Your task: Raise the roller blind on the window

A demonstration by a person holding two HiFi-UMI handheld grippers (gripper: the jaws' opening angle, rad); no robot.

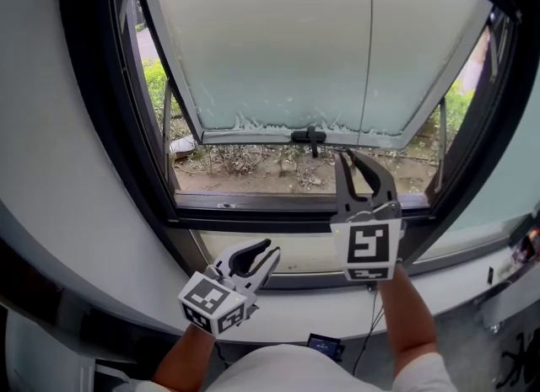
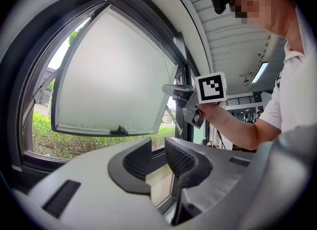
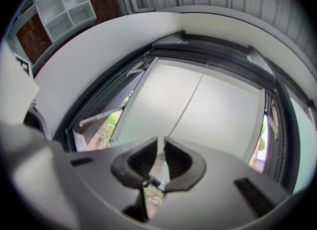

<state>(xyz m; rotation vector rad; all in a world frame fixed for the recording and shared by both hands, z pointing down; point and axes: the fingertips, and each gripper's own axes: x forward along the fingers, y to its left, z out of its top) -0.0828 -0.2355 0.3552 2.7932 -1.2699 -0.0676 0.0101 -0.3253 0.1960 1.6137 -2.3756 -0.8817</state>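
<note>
Head view: right gripper (image 1: 348, 156) held up at the window, forearm extended. Left gripper (image 1: 261, 257) is low by the sill (image 1: 439, 274), level.
Left gripper view: jaws apart, nothing between.
Right gripper view: jaws pinched on the pull cord (image 3: 187, 103). Roller blind (image 3: 223, 110) covers most of the sash.

Black window frame (image 1: 110, 112), white wall (image 1: 34, 129)

White wall (image 1: 42, 129), black window frame (image 1: 105, 112), greenery outside (image 1: 156, 87)

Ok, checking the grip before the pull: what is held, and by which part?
The right hand-held gripper pinches the cord low on its visible length; the left hand-held gripper is open and empty.
</note>
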